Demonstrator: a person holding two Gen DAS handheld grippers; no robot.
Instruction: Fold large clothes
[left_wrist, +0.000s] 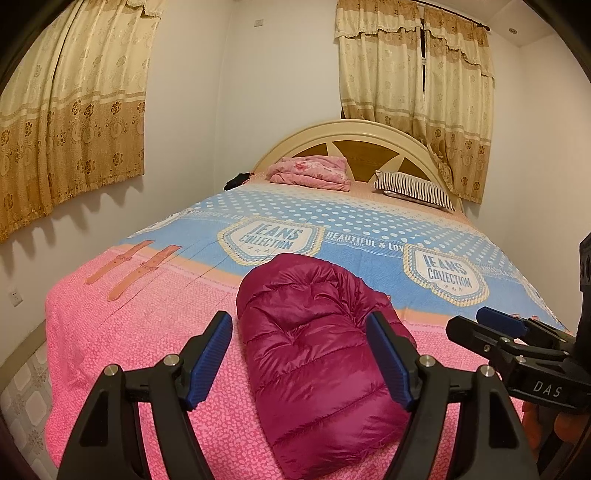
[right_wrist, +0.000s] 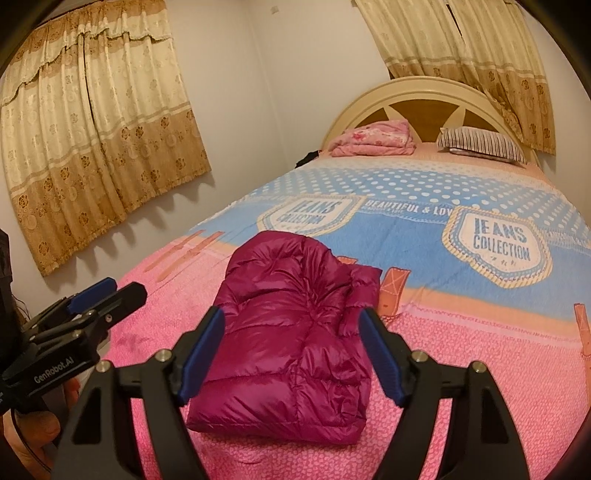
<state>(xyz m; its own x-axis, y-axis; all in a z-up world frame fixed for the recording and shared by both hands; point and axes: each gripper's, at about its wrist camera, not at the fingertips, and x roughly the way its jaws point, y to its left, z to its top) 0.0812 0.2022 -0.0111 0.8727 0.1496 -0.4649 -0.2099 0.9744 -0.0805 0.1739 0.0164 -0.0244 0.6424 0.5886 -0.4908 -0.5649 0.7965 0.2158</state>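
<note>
Both the left gripper (left_wrist: 299, 354) and right gripper (right_wrist: 291, 354) are held wide apart and empty above the folded magenta down jacket (right_wrist: 291, 339) on the bedspread (right_wrist: 498, 369), whose puffed layers should be pressed flat evenly.

Folded magenta puffer jacket (left_wrist: 314, 339) lies on bedspread (left_wrist: 110, 332) between spread left gripper (left_wrist: 299, 354) fingers
</note>
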